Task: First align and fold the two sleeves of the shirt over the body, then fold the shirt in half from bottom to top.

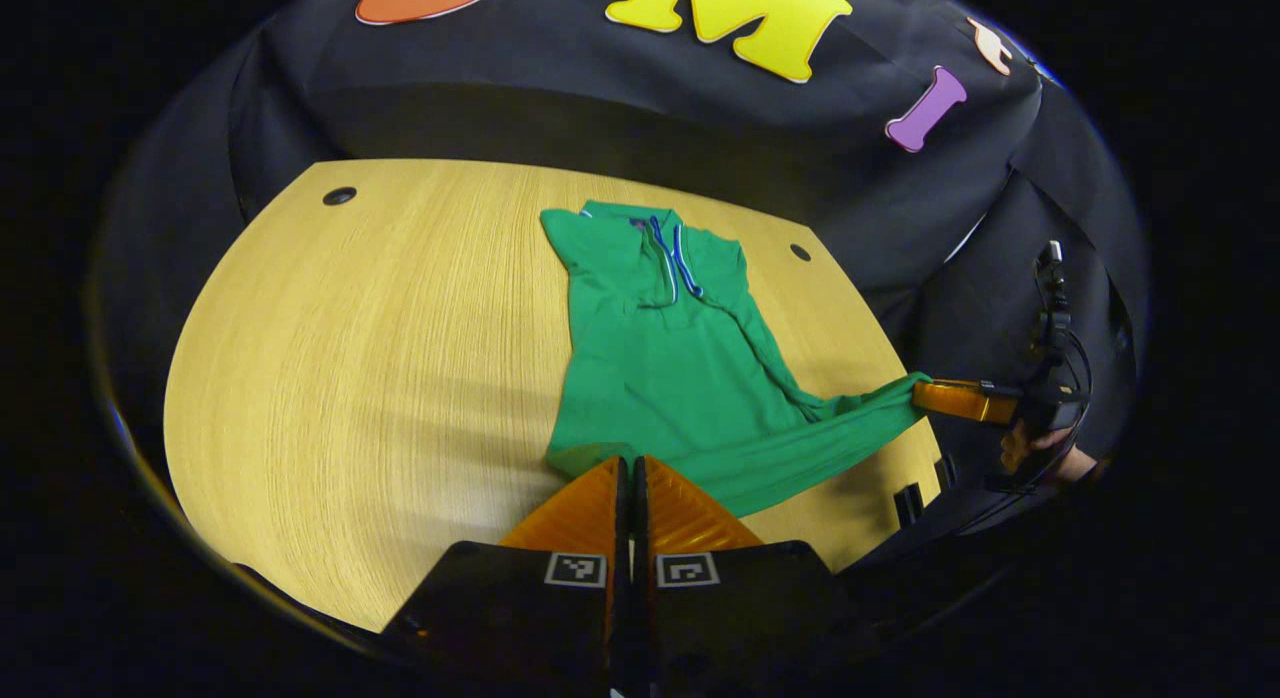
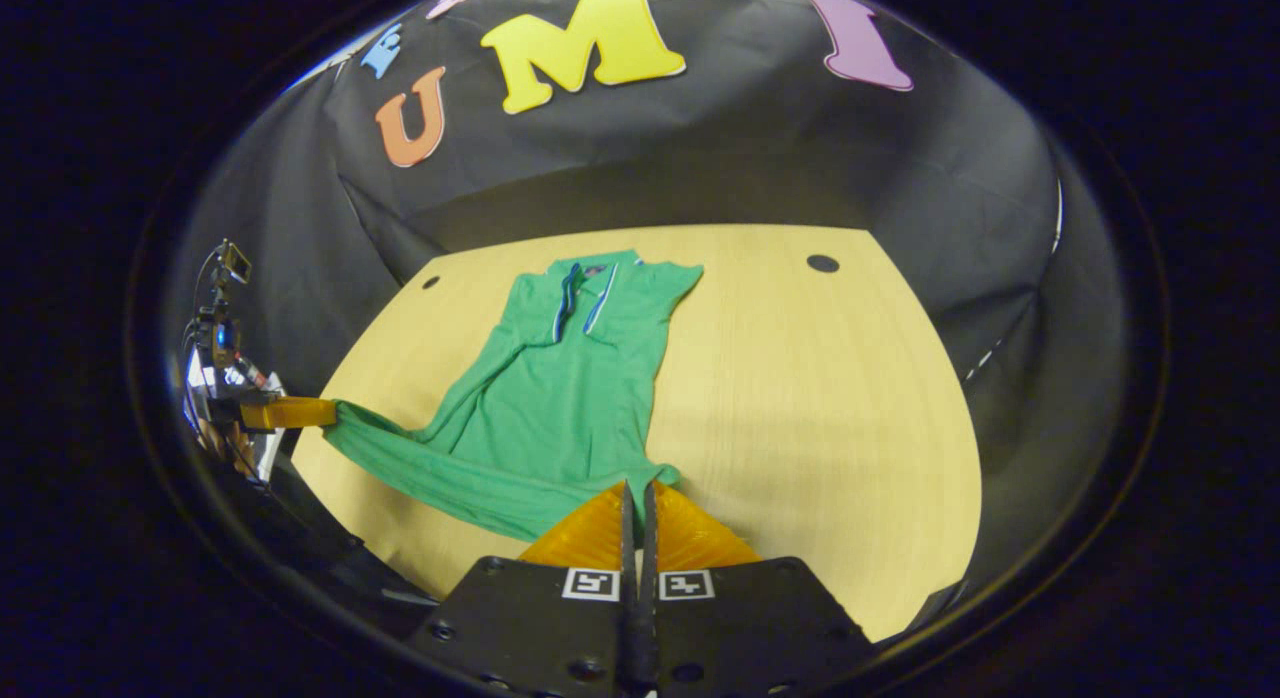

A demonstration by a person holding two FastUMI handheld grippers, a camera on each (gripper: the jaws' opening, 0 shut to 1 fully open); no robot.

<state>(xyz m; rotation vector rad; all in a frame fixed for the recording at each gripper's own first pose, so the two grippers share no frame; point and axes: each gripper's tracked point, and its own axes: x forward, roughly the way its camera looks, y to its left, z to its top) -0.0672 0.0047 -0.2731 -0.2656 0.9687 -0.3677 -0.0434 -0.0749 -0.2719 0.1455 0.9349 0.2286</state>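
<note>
Lying collar-away on the pale wooden worktop [image 1: 330, 378], the green shirt [image 1: 660, 368] has its sleeves already folded in over the body, so it reads as a long narrow panel with a blue-and-white collar trim at the far end. Its near hem is lifted off the surface at both corners. The left gripper [image 1: 632, 465] has its jaws closed together on one bottom corner of the hem, the cloth bunching right at the tips. In the right gripper view, the right gripper [image 2: 637, 488] is likewise pinched shut on the other bottom corner, and the hem [image 2: 450, 478] sags in a slack curve between the two holds.

By the look of it the fabric is a light, thin knit: soft, limp, with no stiffness of its own. It droops wherever it is unsupported and wrinkles near the pinch points. It probably slides easily over the smooth worktop, so the collar end could drag if the hem is pulled rather than lifted. The hem corners seem the right places to hold, kept level and gently taut, so the bottom edge travels square toward the collar.
</note>
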